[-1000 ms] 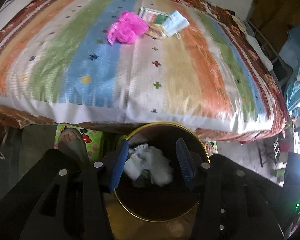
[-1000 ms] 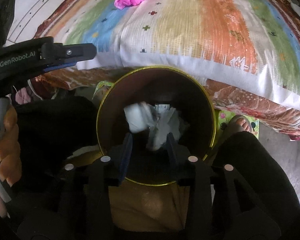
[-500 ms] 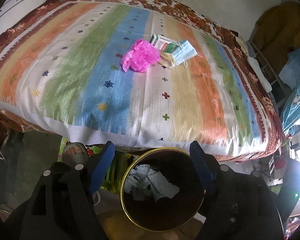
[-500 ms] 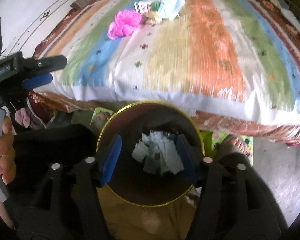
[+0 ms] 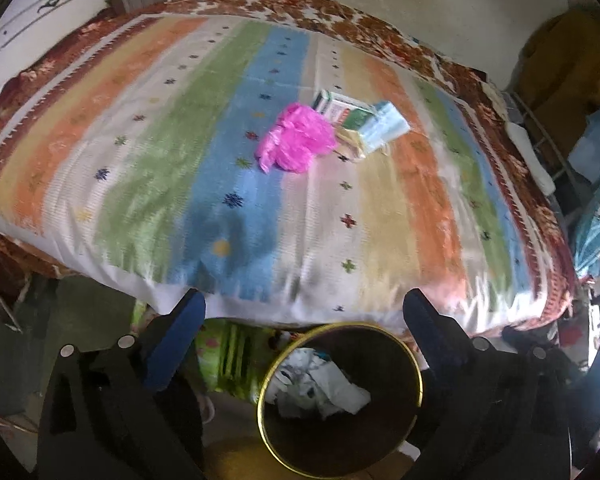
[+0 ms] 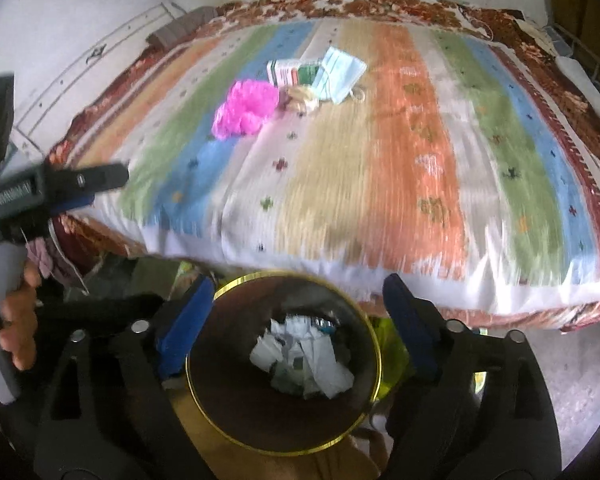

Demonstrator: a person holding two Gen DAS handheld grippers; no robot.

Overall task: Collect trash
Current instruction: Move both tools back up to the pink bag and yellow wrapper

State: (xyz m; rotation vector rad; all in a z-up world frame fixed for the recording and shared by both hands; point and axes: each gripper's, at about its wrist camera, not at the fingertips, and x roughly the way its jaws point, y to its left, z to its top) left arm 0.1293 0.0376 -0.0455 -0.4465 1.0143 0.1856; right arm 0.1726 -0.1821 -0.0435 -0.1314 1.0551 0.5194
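A round brown bin with a gold rim (image 5: 419, 376) (image 6: 377, 356) stands on the floor by the bed and holds white crumpled paper (image 5: 324, 388) (image 6: 304, 356). On the striped bedspread lie a pink plastic bag (image 5: 296, 142) (image 6: 246, 108), a green and white box (image 5: 340, 110) (image 6: 292, 71), a blue face mask (image 5: 384, 126) (image 6: 338, 72) and a small yellowish wrapper (image 6: 302, 98). My left gripper (image 5: 300, 312) is open and empty above the bin; it also shows at the left of the right wrist view (image 6: 74, 192). My right gripper (image 6: 298, 292) is open and empty above the bin.
The bed (image 5: 220, 184) fills the middle, against a white wall. A metal rack with clothes (image 5: 580, 140) stands to the right. A green patterned mat (image 5: 228, 360) lies under the bed edge by the bin.
Both grippers have opened wide and risen away from the bin. The white paper now lies loose in the bin. More of the bed has come into view.
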